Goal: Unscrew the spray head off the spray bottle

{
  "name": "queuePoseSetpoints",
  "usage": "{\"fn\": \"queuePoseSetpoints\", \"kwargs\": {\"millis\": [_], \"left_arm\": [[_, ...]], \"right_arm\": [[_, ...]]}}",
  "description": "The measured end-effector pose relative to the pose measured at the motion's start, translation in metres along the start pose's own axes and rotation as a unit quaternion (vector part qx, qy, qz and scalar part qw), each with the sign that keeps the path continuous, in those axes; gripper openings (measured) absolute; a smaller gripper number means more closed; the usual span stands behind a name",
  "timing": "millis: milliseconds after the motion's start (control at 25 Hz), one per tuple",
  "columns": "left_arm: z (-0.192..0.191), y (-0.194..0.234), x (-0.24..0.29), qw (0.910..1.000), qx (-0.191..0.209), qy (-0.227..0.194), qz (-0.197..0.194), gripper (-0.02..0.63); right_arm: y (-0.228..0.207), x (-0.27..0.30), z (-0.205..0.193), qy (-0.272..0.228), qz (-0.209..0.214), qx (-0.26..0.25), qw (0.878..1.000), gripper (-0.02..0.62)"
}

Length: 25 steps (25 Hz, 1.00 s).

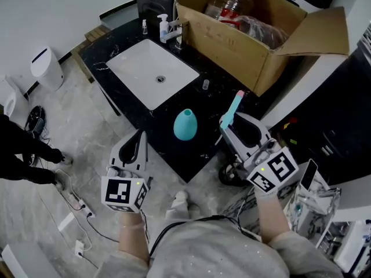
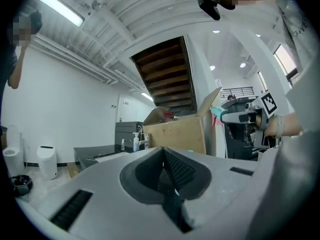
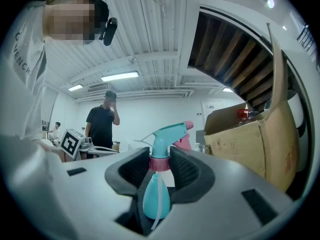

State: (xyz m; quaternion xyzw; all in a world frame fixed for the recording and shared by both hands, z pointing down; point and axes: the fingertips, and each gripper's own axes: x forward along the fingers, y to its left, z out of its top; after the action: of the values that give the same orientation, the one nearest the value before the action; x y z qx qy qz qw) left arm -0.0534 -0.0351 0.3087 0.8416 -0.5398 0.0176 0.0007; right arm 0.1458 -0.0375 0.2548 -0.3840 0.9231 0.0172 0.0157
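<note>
A teal spray bottle body (image 1: 185, 124) stands without its head on the black counter (image 1: 133, 33), near the front edge. My right gripper (image 1: 229, 122) is to the right of it, shut on the teal spray head (image 1: 233, 109) with the pink nozzle. In the right gripper view the pads clamp the pink collar (image 3: 160, 163) of the spray head (image 3: 167, 134), and the dip tube hangs down. A teal drop shape (image 3: 156, 198) low between the jaws looks like the bottle body. My left gripper (image 1: 141, 136) hovers left of the bottle, off the counter edge, shut and empty (image 2: 162, 155).
A white sink basin (image 1: 152, 74) is set in the counter, with a pump bottle (image 1: 164, 26) and a faucet behind it. A large open cardboard box (image 1: 255, 39) fills the back right. A white bin (image 1: 46, 68), cables and a person's dark sleeve (image 1: 23, 155) are at the left.
</note>
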Motion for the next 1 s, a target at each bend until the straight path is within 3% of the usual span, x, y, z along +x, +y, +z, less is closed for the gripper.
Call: {"fn": "queuePoseSetpoints", "kwargs": {"millis": [520,1000], "left_arm": [[0.025,-0.010,-0.022,0.9990,-0.012,-0.037,0.019,0.006],[0.031,-0.016,-0.034,0.9975,-0.026,-0.052,0.040,0.006]], "right_arm": [[0.013,-0.023,0.020,-0.038,0.003,0.010,0.999,0.132],[0.008,-0.032,0.008,-0.023,-0.026,0.018,0.999,0.132]]}}
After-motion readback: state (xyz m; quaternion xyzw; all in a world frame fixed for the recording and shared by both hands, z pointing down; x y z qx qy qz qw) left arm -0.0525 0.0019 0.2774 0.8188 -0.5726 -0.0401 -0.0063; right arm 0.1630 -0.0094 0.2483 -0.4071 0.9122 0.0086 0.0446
